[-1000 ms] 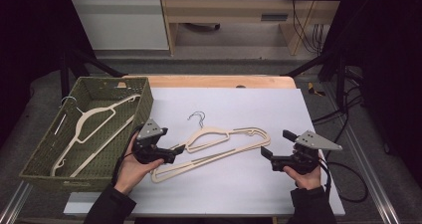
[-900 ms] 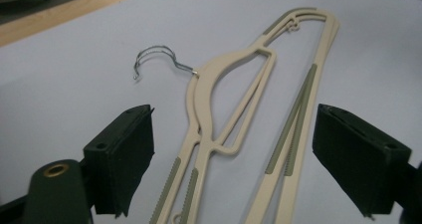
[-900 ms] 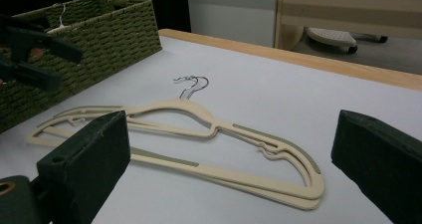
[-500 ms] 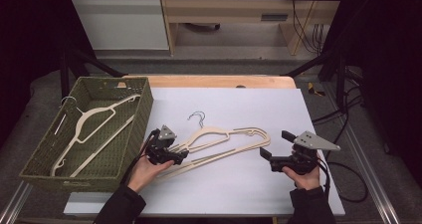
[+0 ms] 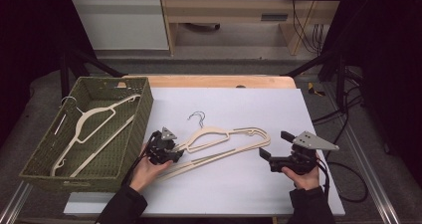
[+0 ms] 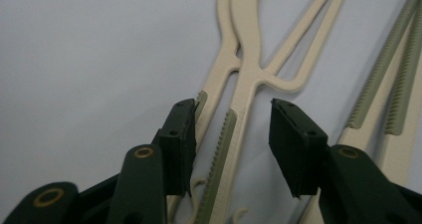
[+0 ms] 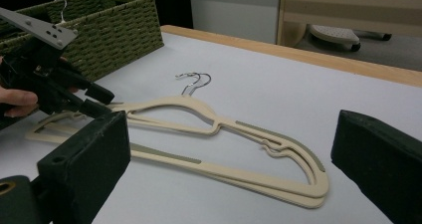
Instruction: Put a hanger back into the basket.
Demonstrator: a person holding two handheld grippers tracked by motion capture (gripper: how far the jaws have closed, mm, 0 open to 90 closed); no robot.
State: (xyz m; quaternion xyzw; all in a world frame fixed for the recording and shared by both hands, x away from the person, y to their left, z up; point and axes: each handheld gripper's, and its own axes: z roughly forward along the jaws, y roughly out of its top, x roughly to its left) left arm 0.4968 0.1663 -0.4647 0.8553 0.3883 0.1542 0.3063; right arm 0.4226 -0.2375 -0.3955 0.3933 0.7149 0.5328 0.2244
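1. Cream-coloured flat plastic hangers with thin metal hooks lie stacked, two of them, on the white table top, their hooks pointing toward the far edge and their long bars slanting from lower left to upper right in the high view.
2. At the left end of that stack sits the left gripper, held low over the table by the person's left hand.
3. In the left gripper view its two black jaws straddle the shoulder arms of the hangers: the left-hand pad lies against the edge of one arm, while the right-hand pad stands clear, with a gap of table showing beside it. The jaws have just been closing with the hanger arms between them, but they are not yet clamped.
4. Ribbed grey-green grip strips run along the hanger arms between the pads.
5. The right gripper, carrying a grey three-cornered plate, rests in the right hand near the table's right edge, just beside the rounded right end of the hangers without touching them.
6. The right gripper view shows its jaws spread wide with nothing between them.
7. A green woven basket stands at the table's left, holding another cream hanger.
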